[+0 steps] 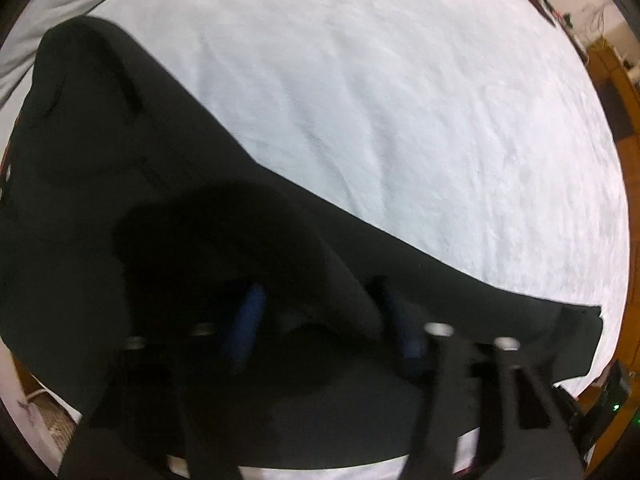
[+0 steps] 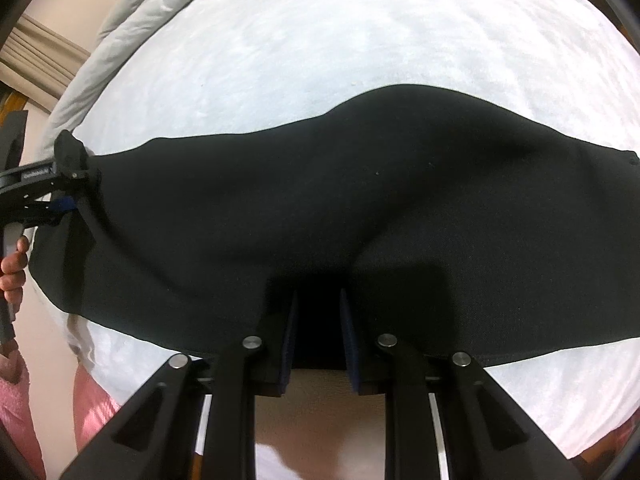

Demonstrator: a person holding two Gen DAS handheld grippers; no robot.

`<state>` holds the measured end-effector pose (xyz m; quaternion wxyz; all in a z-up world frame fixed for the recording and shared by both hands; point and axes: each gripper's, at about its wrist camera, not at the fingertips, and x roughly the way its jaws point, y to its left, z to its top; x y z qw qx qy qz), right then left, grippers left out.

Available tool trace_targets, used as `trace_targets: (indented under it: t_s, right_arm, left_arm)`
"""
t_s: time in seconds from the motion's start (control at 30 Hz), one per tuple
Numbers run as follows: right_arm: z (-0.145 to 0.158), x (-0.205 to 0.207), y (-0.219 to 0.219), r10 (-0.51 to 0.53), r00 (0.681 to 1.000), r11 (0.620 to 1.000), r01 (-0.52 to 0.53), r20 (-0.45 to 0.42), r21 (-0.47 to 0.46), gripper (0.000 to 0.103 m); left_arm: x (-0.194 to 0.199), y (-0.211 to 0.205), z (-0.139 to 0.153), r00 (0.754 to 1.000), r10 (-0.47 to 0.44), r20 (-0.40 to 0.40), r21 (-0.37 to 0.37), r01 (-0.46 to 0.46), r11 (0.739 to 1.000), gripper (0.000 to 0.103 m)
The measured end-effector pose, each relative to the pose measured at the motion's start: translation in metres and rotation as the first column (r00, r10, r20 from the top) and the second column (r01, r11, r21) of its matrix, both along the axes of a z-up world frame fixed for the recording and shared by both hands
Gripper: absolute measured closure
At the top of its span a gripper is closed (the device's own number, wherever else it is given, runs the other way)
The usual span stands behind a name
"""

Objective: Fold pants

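Black pants [image 1: 160, 220] lie stretched across a white bed sheet [image 1: 380, 100]. In the left wrist view my left gripper [image 1: 324, 312] points down onto them. Its blue pads [image 1: 248, 320] stand well apart, with a raised ridge of cloth between them, and I see no pinch. In the right wrist view the same gripper [image 2: 68, 188] sits at the left end of the pants [image 2: 360, 200], beside a small bunch of cloth. My right gripper [image 2: 318, 320] is shut on the near edge of the pants, and the cloth rises from it in a soft tent.
A grey duvet [image 2: 132, 12] lies bunched along the far left of the bed. A person's hand [image 2: 14, 268] and pink clothing [image 2: 92, 400] are at the near left. Wooden furniture [image 1: 616, 92] stands past the bed's right edge.
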<state>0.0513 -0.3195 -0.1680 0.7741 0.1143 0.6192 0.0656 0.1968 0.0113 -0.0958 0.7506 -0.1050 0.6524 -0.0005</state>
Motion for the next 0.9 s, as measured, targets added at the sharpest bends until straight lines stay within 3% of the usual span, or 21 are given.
trace_targets:
  t_s: [0.07,0.17,0.3,0.5,0.6,0.7,0.9]
  right_arm:
    - [-0.002,0.005,0.001,0.005,1.000,1.000,-0.005,0.000,-0.006,0.082]
    - [0.001,0.006,0.004,0.013,1.000,1.000,-0.013,0.000,-0.016,0.082]
    - [0.003,0.005,0.002,0.016,1.000,1.000,-0.016,-0.005,-0.009,0.082]
    - [0.003,0.021,-0.006,0.022,1.000,1.000,-0.022,-0.022,0.005,0.082]
    - [0.005,0.024,-0.005,0.029,0.999,0.999,-0.030,-0.034,-0.013,0.081]
    - [0.019,0.026,0.007,0.044,0.998,0.998,-0.046,-0.033,-0.051,0.077]
    - [0.049,0.032,0.068,0.200,0.979,0.979,-0.202,0.044,0.038,0.077]
  left_arm:
    - [-0.006,0.004,0.002,1.000,0.011,0.016,-0.008,-0.011,1.000,0.079]
    - [-0.024,0.011,0.006,0.997,0.045,0.061,-0.055,-0.042,0.998,0.095]
    - [-0.066,0.014,0.018,0.975,0.098,0.200,-0.072,-0.085,0.994,0.095]
    - [-0.148,-0.006,0.035,0.904,0.122,0.411,0.018,-0.142,0.990,0.096]
    - [-0.169,-0.013,0.030,0.901,0.096,0.422,0.061,-0.134,0.989,0.096]
    - [-0.169,-0.002,0.011,0.914,0.133,0.383,0.028,-0.155,0.988,0.096]
    - [-0.151,-0.001,-0.001,0.916,0.118,0.383,0.031,-0.140,0.990,0.096]
